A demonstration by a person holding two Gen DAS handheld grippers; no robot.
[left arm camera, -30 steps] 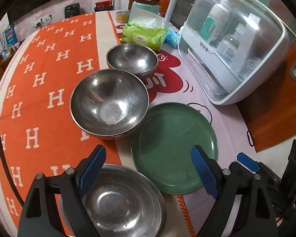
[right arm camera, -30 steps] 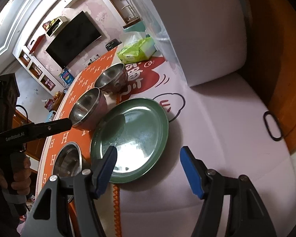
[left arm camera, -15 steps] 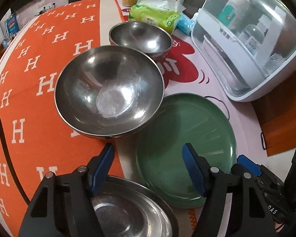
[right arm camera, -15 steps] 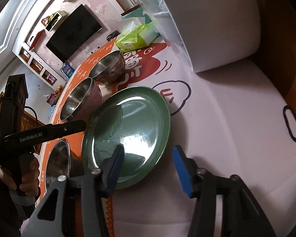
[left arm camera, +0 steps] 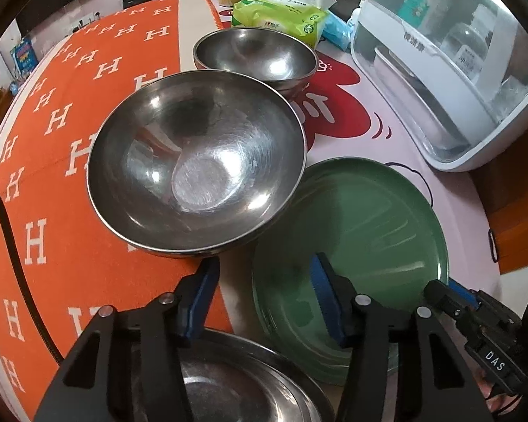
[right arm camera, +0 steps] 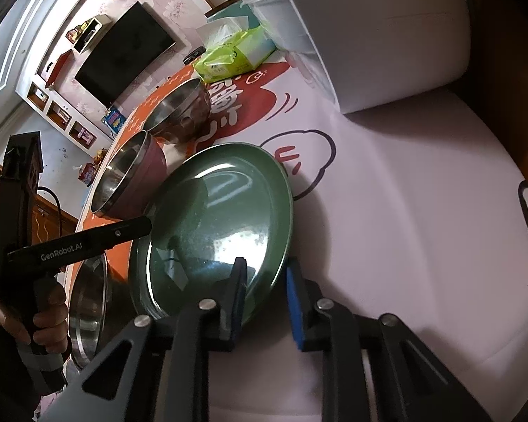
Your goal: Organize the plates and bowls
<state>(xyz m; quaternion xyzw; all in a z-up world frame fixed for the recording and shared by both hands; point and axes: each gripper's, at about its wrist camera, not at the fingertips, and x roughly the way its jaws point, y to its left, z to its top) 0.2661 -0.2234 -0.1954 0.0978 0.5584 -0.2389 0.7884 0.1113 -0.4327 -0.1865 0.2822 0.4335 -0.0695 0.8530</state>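
A green plate [left arm camera: 362, 225] lies on the table, with a large steel bowl [left arm camera: 197, 161] to its left and a smaller steel bowl [left arm camera: 255, 56] behind. A shallow steel dish [left arm camera: 228, 383] sits nearest, under my left gripper [left arm camera: 264, 299], which is open above the gap between the large bowl and the plate. In the right wrist view my right gripper [right arm camera: 265, 302] is partly closed with its jaws astride the near rim of the green plate [right arm camera: 221, 218]. The pads are not seen to touch it. The large bowl [right arm camera: 130, 176] and small bowl [right arm camera: 181, 109] stand beyond.
A white and clear storage box [left arm camera: 447, 52] stands at the right. A green tissue pack [left arm camera: 281, 14] lies behind the small bowl. The table has an orange patterned cloth [left arm camera: 52, 140] on the left and a pink mat [right arm camera: 404, 228] on the right.
Both grippers moved forward and narrowed. The left one came closer to the large bowl and plate. The right one reached the green plate's near rim and now straddles it.
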